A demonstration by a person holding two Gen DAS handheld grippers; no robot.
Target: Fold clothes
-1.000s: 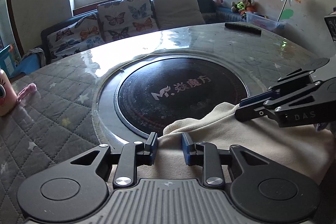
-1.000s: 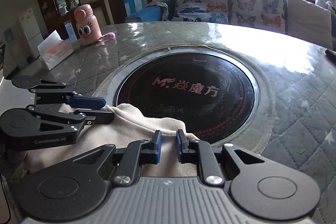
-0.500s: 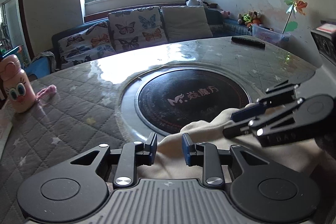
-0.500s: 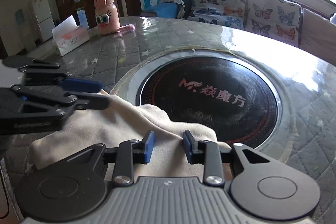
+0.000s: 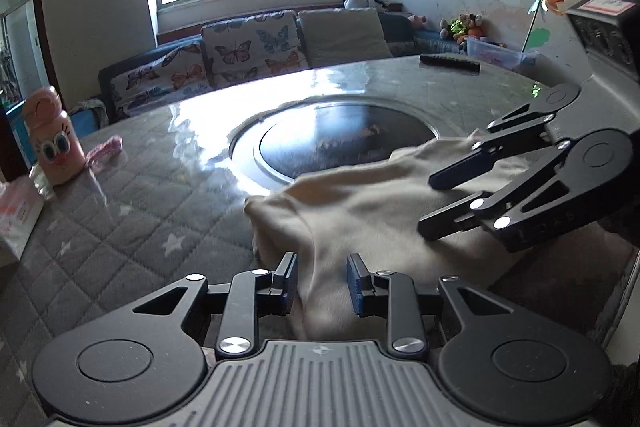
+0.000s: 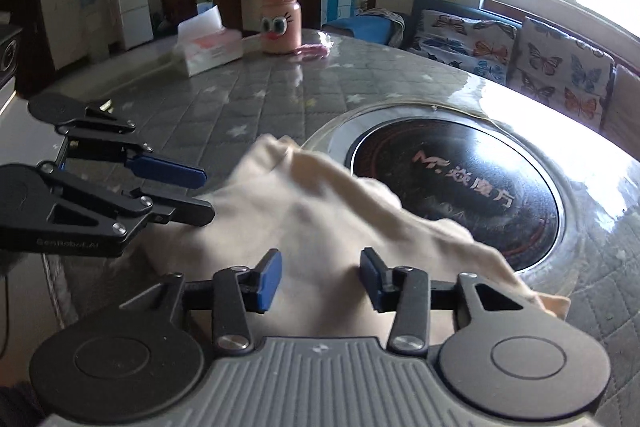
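Left wrist view: the left gripper point(image 5: 322, 281) is sitting with its jaws spread apart, nothing pinched, and cream cloth is bunching up right between the pads. The right gripper point(image 5: 434, 201) is coming in from the right side, jaws also parted, tips hovering over or brushing the same cloth, can't tell if it's actually touching.

What's changing vs half a sec ago: both sets of jaws are opening wider, esp the right one in its own cam (right gripper point(image 6: 320, 281)), and both cams are sitting further back from the black cooktop disc point(image 5: 344, 143). The cream garment point(image 5: 360, 203) is lying crumpled w/ one edge draped over the disc's rim and the rest trailing toward the near edge of the quilted table point(image 5: 120, 227). It's motion-blurred in both views so it's prob settling or getting dragged.

My read: that looks like a let-go, either after laying a fold down or while regripping for the next pull, can't say which. Def not a neat folded stack rn, the fabric is humped and wrinkly.

In the right wrist cam the garment is running under and between its blue pads out to the left gripper point(image 6: 188, 193), which is parked over the cloth's left side. Pink bottle point(image 6: 280, 17) and tissue box point(image 6: 208, 47) are staying well away at the far side
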